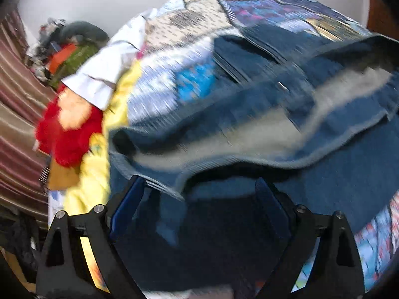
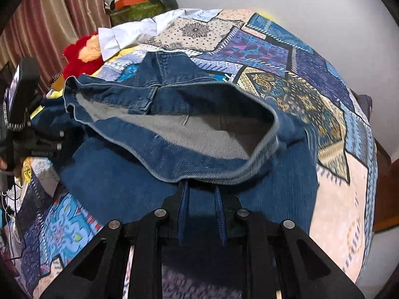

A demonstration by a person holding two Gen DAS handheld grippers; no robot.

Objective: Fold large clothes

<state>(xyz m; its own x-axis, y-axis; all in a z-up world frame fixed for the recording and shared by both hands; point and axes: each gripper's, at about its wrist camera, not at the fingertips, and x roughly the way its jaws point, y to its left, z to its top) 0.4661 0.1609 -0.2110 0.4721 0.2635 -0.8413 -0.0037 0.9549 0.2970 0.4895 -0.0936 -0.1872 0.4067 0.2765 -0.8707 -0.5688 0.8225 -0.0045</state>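
A pair of blue denim jeans [image 2: 179,134] lies on a patchwork bedspread [image 2: 261,49], waistband open and its grey inside showing. My right gripper [image 2: 200,186] is nearly shut, its jaws pinching the waistband's near edge. In the left wrist view the jeans [image 1: 249,114] are blurred by motion. My left gripper [image 1: 202,186] has its jaws wide apart over the denim, with a raised fold of the waistband just ahead of the fingertips; it holds nothing. The left gripper's body shows at the left edge of the right wrist view [image 2: 37,134].
A white shirt [image 2: 129,35], a red plush item [image 2: 82,54] and yellow cloth [image 1: 99,149] lie at the bed's far left. Striped curtains [image 2: 49,25] hang behind. A pile of clutter [image 2: 134,2] stands by the white wall [image 2: 324,12].
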